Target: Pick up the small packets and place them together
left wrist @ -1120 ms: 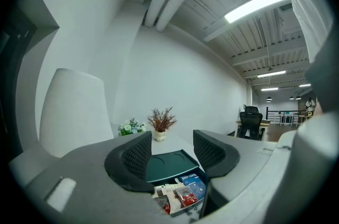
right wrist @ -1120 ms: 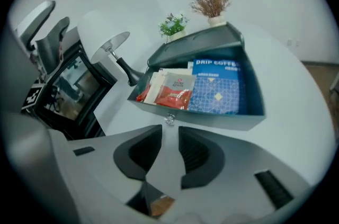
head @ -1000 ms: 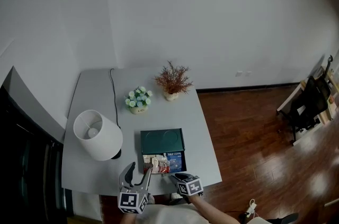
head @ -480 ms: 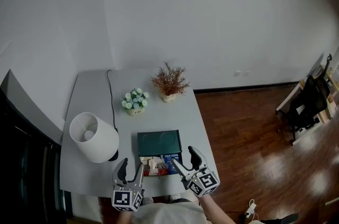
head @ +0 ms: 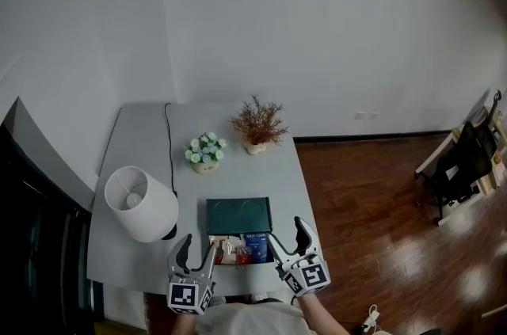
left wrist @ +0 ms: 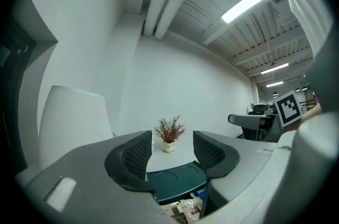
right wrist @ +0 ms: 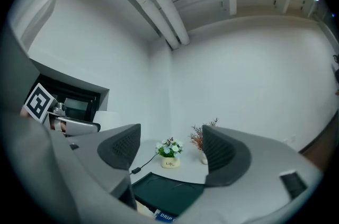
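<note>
Right gripper point(head: 287, 233) has lifted off the small packets point(head: 235, 250), its jaws just opening, nothing between them | packets heaped at the table's point(head: 142, 143) near edge, against the green tray point(head: 238, 215) | left gripper point(head: 198, 245) jaws apart, empty

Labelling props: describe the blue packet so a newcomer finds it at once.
On the grey table, a dark green tray lies near the front edge. Small packets cluster at its near edge; the blue packet is rightmost. It alone is dark blue with white print, its neighbours pale or red.
</note>
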